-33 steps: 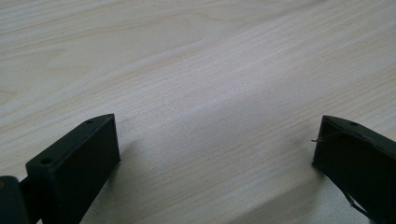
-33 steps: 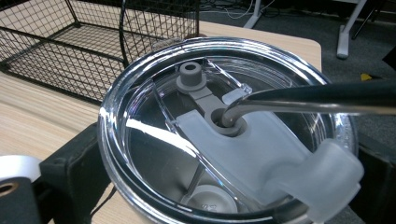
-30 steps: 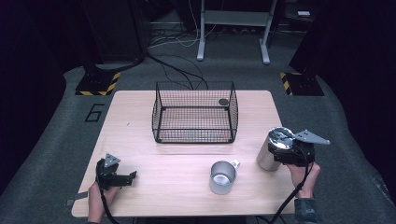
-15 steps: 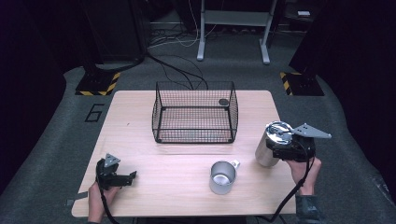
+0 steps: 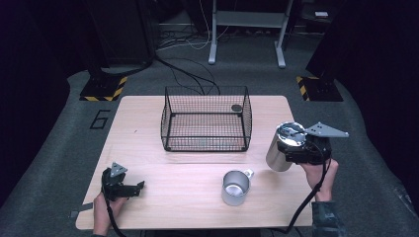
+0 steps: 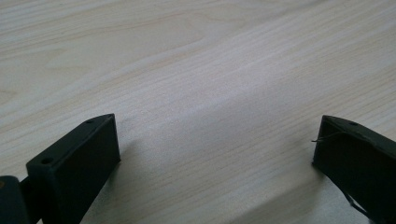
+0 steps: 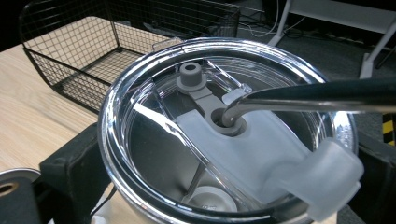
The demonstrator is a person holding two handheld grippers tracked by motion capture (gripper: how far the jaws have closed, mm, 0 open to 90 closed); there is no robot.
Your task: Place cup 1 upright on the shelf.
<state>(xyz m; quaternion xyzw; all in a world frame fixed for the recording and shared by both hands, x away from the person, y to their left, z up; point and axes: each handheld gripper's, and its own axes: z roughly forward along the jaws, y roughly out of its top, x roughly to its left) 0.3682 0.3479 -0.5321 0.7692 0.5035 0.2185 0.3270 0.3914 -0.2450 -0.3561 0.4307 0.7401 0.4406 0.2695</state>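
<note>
Left gripper [image 5: 129,187]: it rests low at the near left corner of the surface [image 5: 148,148], held in the person's left hand [image 5: 101,210]. In the left gripper view its jaws stand wide apart with bare wood between them, gripping nothing.

Wire basket [image 5: 206,118]: black mesh, standing upright at the middle of the surface, toward the far edge. A small dark round thing [image 5: 236,107] sits near its far right corner (whether it lies inside the basket or just behind, I cannot tell).

Steel mug [image 5: 235,187]: open-topped, with a small handle pointing away to the right, standing on the surface in front of the basket, between the two grippers and apart from both.

Tumbler [image 5: 284,146]: a tall steel cup with a clear lid [image 7: 224,126], lifted off the surface at the right and tilted. A metal straw [image 7: 317,95] goes through the hole in the lid.

Right gripper [image 5: 296,152]: held up in the person's right hand [image 5: 318,173], right of the mug. Its jaws press against either side of the tumbler just below the rim, clamped on it.
</note>
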